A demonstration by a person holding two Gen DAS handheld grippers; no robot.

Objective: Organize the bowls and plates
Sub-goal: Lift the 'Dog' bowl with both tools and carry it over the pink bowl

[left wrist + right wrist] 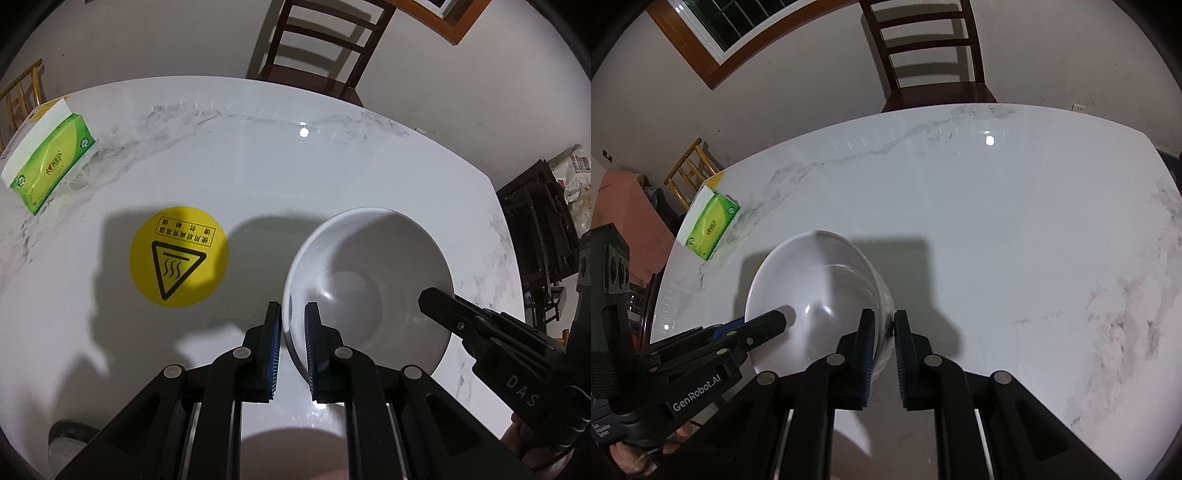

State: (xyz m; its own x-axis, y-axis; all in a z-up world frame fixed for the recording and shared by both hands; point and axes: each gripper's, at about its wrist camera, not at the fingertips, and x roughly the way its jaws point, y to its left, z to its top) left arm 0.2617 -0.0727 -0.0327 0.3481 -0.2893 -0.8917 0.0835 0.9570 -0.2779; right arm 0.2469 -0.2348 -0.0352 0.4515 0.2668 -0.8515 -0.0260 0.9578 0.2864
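Glossy white round bowl [369, 280] near the marble table's [229, 162] near edge, left gripper [293, 350] clamping its left rim, right gripper [884, 354] clamping its right rim, round yellow sticker [178, 256] beside, green tissue box [48, 158] at left edge.

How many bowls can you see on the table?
1. The white bowl sits on the marble table, gripped on opposite rims by the left gripper and right gripper. Others may be out of view.
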